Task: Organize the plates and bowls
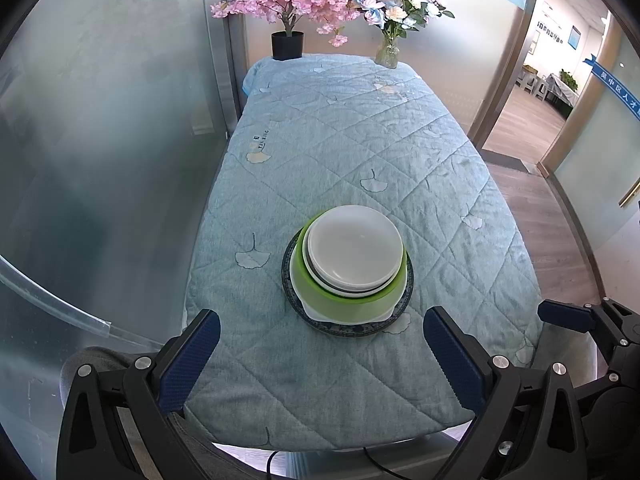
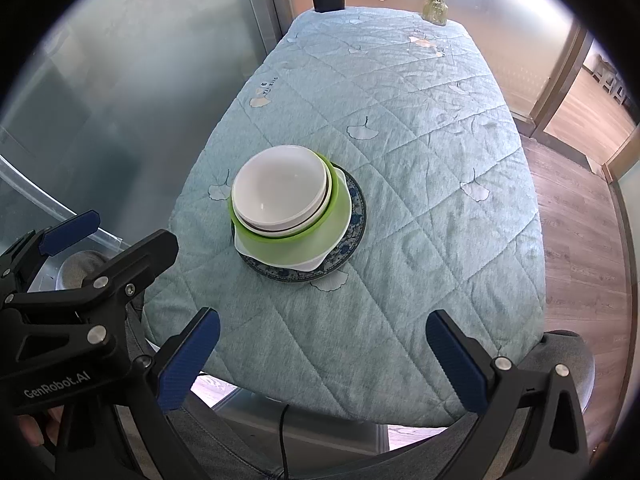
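One stack of dishes stands on the quilted table. At its base lies a blue patterned plate, then a white dish, a green bowl, and white bowls nested on top. My left gripper is open at the near table edge, just short of the stack, holding nothing. My right gripper is open too, nearer than the stack and to its right, with empty jaws. The right gripper's fingers show at the right edge of the left wrist view.
A light blue quilted cloth covers the table. At the far end stand a black pot with pink blossoms and a glass vase of flowers. Frosted glass walls run along the left; wood floor and a doorway lie to the right.
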Motion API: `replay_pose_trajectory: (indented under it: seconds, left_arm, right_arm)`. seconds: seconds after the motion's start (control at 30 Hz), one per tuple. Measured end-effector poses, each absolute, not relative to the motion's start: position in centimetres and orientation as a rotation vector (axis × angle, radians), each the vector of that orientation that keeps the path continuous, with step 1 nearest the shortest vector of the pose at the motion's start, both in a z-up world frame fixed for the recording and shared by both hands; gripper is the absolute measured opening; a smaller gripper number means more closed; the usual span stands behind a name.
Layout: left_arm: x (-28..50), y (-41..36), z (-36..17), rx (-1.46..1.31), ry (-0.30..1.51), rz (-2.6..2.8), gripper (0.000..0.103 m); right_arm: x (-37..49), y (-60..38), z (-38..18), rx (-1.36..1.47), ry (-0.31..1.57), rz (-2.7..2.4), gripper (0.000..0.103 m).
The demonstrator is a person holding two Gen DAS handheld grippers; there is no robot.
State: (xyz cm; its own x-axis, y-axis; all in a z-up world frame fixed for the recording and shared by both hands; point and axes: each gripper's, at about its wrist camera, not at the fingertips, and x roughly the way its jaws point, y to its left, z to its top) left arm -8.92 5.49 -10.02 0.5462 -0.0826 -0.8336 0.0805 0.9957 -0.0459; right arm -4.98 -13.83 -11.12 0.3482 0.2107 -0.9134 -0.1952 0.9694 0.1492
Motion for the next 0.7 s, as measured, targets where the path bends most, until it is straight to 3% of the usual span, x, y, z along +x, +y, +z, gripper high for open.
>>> replay_pose_trajectory:
  seconds: [0.7]
  left_arm:
    - [-8.08,5.92,-11.01,-0.002,0.994,-0.086,0.102]
  right_arm:
    - [-4.84,-13.03,-11.28,-0.016,1.134,0.323,0.102]
